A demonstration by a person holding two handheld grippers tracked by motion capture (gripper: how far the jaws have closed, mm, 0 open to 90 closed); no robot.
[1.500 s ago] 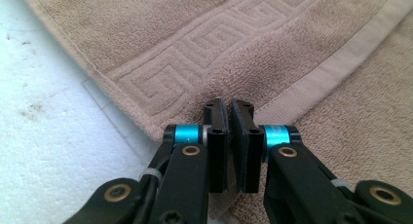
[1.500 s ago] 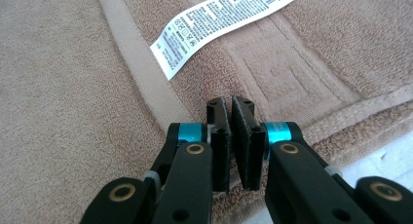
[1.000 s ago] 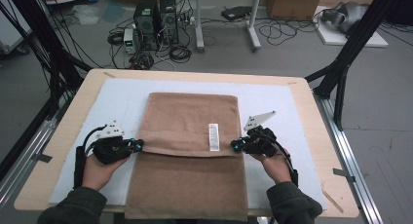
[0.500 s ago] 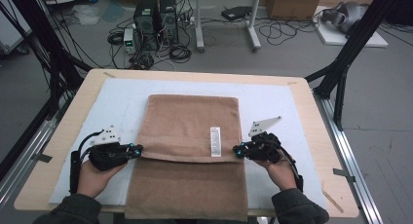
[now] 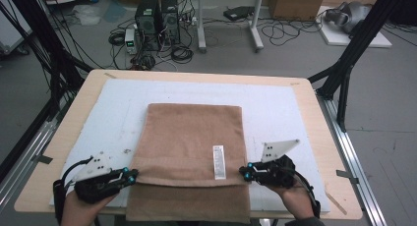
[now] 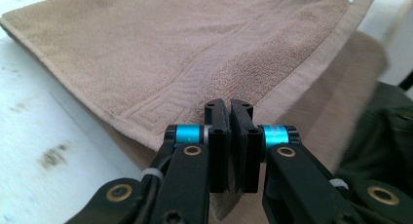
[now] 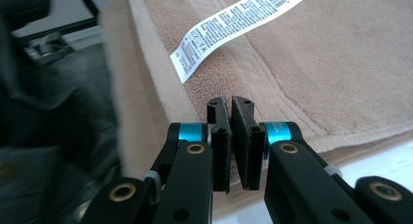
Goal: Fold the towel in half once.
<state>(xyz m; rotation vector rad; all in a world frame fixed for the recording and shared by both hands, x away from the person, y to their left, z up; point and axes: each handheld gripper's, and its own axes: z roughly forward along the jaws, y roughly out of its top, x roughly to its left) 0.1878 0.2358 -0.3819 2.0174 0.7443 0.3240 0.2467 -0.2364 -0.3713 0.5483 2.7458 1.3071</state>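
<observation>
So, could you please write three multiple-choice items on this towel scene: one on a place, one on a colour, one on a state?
1. Where is the white label on the towel?
A. near the right gripper
B. at the far edge
C. near the left gripper

2. What colour is the towel?
A. blue
B. light brown
C. white

3. How do the jaws of the left gripper and the right gripper stand?
A. both wide open
B. one open, one shut
C. both shut on the towel

Answers: 1 A, the label lies beside the right gripper in the high view. 2 B, the cloth is tan in every view. 3 C, each gripper view shows the pads pinching the towel's fold.
</observation>
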